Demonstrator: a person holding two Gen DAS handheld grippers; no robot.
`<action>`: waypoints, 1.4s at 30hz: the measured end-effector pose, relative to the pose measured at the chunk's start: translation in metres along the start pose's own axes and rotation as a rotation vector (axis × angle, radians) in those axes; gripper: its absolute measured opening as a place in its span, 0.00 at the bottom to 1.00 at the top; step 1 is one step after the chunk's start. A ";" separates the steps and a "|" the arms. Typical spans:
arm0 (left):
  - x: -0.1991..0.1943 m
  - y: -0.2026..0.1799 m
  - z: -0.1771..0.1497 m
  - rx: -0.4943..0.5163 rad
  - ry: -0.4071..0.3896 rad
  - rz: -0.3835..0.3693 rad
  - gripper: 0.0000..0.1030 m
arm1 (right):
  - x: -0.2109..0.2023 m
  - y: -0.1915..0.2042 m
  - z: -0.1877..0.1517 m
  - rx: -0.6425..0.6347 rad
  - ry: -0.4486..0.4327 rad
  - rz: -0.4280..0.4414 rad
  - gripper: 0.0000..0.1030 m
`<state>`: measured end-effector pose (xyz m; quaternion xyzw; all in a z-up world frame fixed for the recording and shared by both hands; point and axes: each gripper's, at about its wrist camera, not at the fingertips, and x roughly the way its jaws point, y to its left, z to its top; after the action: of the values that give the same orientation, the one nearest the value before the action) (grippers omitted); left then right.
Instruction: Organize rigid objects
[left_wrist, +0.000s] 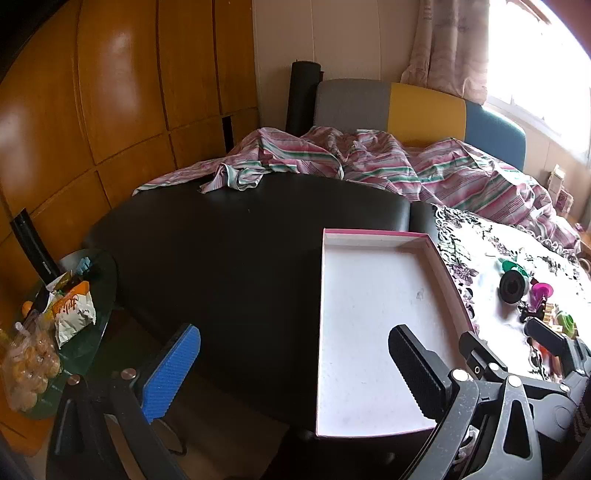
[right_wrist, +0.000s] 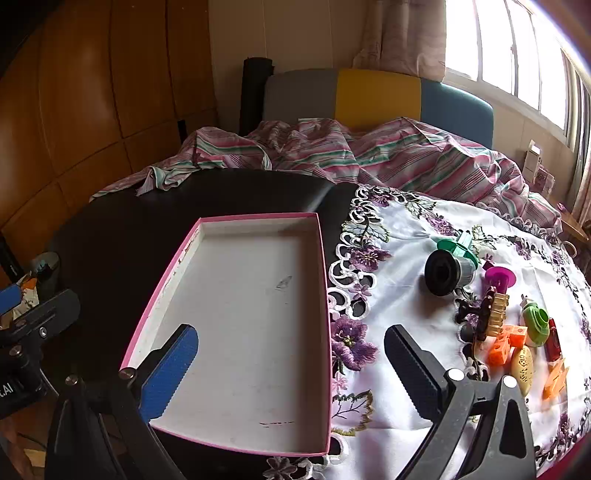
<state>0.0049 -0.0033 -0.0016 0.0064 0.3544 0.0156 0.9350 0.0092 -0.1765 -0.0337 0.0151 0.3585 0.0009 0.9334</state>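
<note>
**Two grippers held wide above an empty box**

Two grippers were held over the table, and nothing was gripped by either. The left gripper (left_wrist: 293, 373) was seen with its jaws fully apart, one blue finger over the black table (left_wrist: 221, 240) and one black finger over the pink-edged box (left_wrist: 369, 314). The right gripper (right_wrist: 290, 371) was also spread wide, its blue finger above the box (right_wrist: 240, 314) and its black finger above the embroidered cloth (right_wrist: 399, 258) just beside the box.

The box was placed on the black table with its white floor bare. All small rigid objects were found to the right of the box, on the cloth: a black funnel-like piece (right_wrist: 445, 271), a green spool (right_wrist: 456, 245) behind it, a magenta spool (right_wrist: 499, 277), a dark hair claw (right_wrist: 484, 314), orange cubes (right_wrist: 504, 341), a green ring piece (right_wrist: 535, 321) and a pale oval piece (right_wrist: 521, 365). A striped sheet (right_wrist: 332, 155) was lying behind the box, at the far table edge.
</note>
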 end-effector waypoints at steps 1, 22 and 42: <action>0.000 -0.001 0.000 0.000 0.003 0.000 1.00 | 0.000 -0.001 0.000 -0.004 -0.002 -0.001 1.00; 0.004 -0.011 0.000 0.037 0.028 -0.036 1.00 | -0.011 -0.013 0.009 -0.040 -0.055 -0.030 1.00; 0.010 -0.033 0.003 0.091 0.036 -0.147 1.00 | -0.027 -0.078 0.027 0.003 -0.099 -0.108 1.00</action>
<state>0.0155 -0.0362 -0.0064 0.0224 0.3709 -0.0692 0.9258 0.0070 -0.2559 0.0021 -0.0029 0.3122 -0.0508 0.9487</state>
